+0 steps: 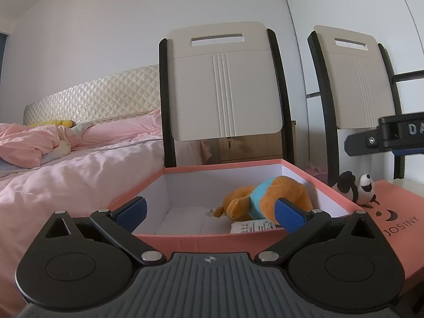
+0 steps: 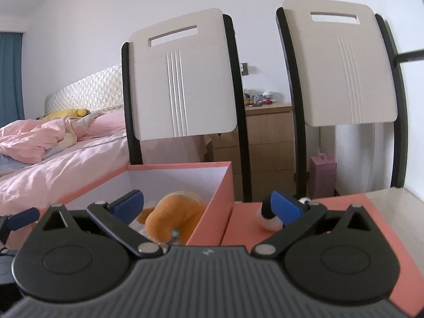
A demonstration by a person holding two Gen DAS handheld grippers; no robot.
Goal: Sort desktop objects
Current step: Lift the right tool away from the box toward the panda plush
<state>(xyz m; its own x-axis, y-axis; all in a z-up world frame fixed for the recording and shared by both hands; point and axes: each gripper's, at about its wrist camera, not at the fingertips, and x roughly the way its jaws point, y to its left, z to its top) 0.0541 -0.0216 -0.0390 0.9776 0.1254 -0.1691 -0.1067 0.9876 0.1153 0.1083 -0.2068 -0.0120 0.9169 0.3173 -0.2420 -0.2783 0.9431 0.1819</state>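
Observation:
An orange plush toy in a light blue shirt lies inside the open pink box, beside a white printed packet. My left gripper hovers open at the box's near rim with nothing between its fingers. A small black-and-white panda plush stands on the pink box lid to the right. In the right wrist view, my right gripper is open wide over the box's right wall; the orange plush toy shows below it, and the panda plush is partly hidden behind the right finger.
Two white folding chairs with black frames stand behind the desk. A bed with pink bedding lies to the left. A wooden dresser and a pink bag are behind the chairs. The pale desk surface shows at the right.

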